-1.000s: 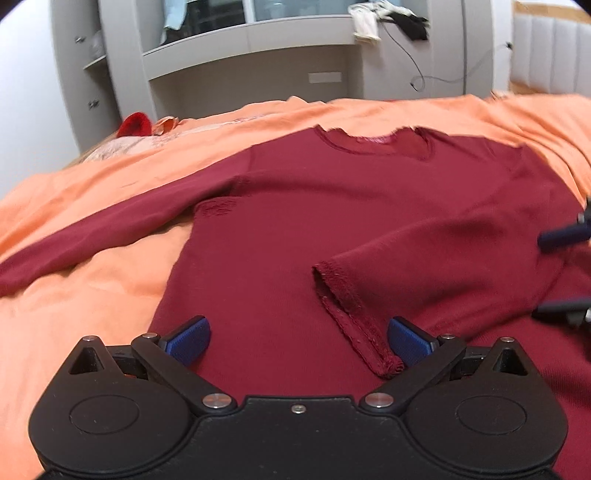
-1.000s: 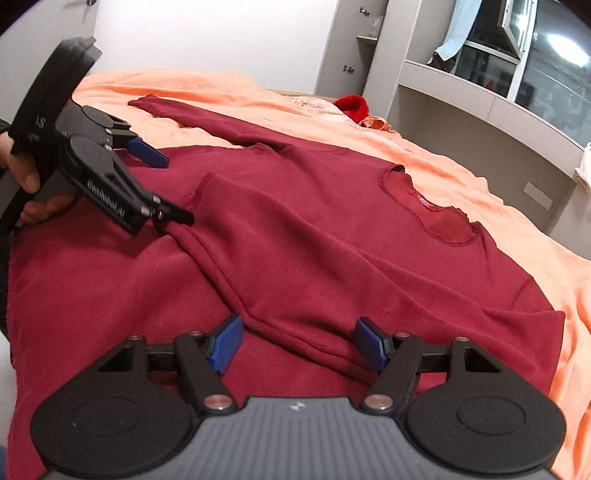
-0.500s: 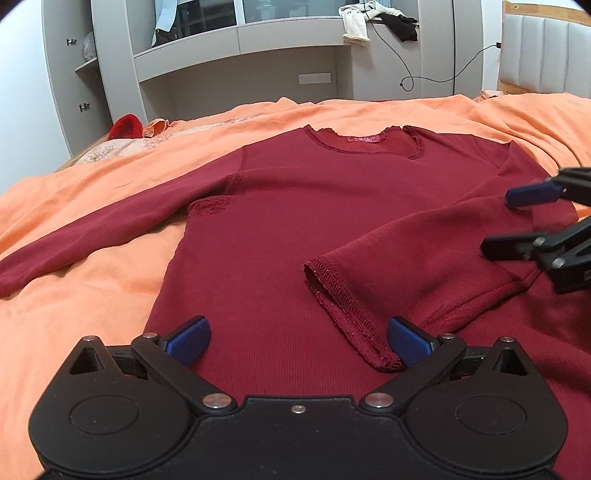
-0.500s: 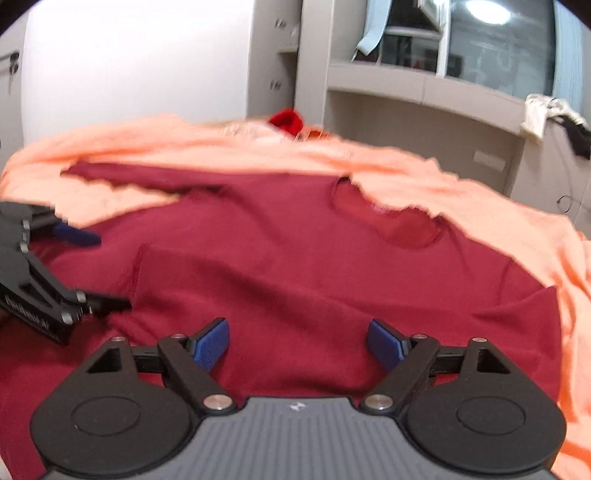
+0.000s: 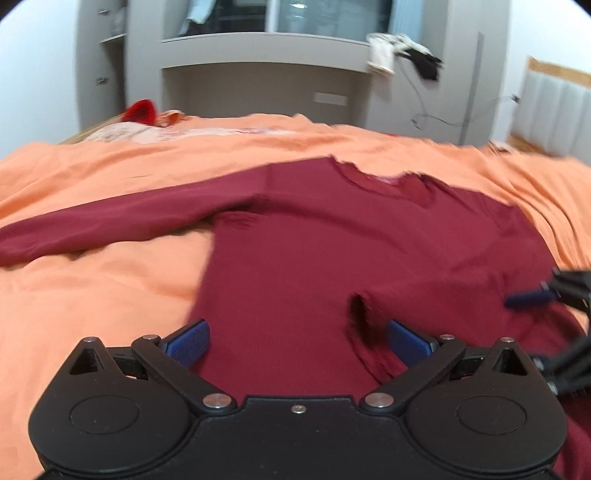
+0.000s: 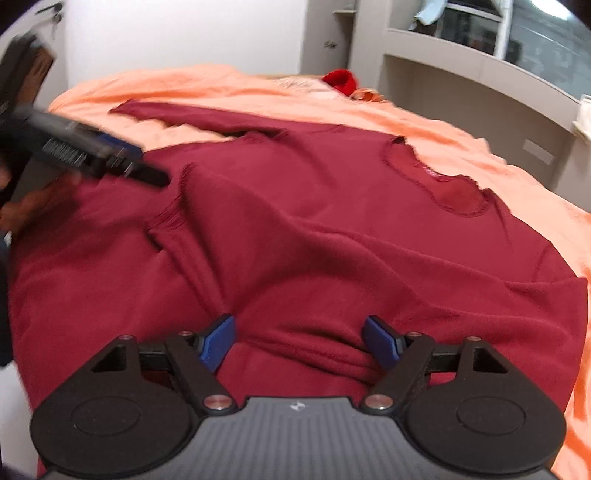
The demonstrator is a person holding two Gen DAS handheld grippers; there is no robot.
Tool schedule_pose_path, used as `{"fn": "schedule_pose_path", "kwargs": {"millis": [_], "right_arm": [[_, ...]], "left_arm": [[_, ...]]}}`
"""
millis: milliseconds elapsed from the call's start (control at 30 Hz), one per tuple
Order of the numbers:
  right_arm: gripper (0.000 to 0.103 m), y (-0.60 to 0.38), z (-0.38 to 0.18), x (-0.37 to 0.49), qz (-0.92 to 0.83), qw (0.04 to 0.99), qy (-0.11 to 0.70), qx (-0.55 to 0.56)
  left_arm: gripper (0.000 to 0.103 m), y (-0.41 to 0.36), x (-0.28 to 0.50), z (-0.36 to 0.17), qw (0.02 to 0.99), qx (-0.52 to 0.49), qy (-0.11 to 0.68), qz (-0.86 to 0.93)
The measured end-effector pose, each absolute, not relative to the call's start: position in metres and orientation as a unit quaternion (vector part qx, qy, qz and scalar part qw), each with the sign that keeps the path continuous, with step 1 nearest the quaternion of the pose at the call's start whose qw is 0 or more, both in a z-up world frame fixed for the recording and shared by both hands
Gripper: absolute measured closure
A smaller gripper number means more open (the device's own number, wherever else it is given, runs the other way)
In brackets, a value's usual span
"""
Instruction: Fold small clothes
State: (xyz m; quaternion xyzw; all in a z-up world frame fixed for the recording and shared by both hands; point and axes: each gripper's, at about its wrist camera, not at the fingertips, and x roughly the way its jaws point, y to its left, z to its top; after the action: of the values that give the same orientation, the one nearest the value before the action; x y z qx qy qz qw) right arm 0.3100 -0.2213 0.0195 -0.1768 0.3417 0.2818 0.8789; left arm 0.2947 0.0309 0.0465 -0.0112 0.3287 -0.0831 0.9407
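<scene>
Orange bedspread [image 5: 92, 288] at 6 o'clock; grey shelving unit [image 5: 266, 70] at 12 (clothes draped); padded headboard [image 5: 554, 110] at 2; white wall [image 6: 177, 33].

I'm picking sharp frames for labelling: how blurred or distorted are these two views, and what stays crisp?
Left wrist view: the red sweater and orange bedspread are smeared by motion, fisheye bends the shelving; only the left claw is crisp. Right wrist view: the same smear, the left claw a dark streak, the right claw sharp, its jaws closing.
</scene>
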Motion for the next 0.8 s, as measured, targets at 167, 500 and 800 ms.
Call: {"fn": "schedule_pose_path", "kwargs": {"millis": [167,500,800], "right_arm": [[0.023,-0.220,0.039,0.303,0.292,0.886,0.323,-0.160],[0.027,-0.172,0.051,0.294,0.322,0.887,0.277,-0.183],[0.090,-0.107,0.037,0.293,0.343,0.836,0.297,-0.309]], "left_arm": [[0.001,0.049,0.298,0.055,0.948,-0.046,0.312,-0.041],[0.001,0.073,0.304,0.059,0.944,-0.079,0.320,0.009],[0.001,0.098,0.307,0.060,0.936,-0.124,0.330,0.020]]}}
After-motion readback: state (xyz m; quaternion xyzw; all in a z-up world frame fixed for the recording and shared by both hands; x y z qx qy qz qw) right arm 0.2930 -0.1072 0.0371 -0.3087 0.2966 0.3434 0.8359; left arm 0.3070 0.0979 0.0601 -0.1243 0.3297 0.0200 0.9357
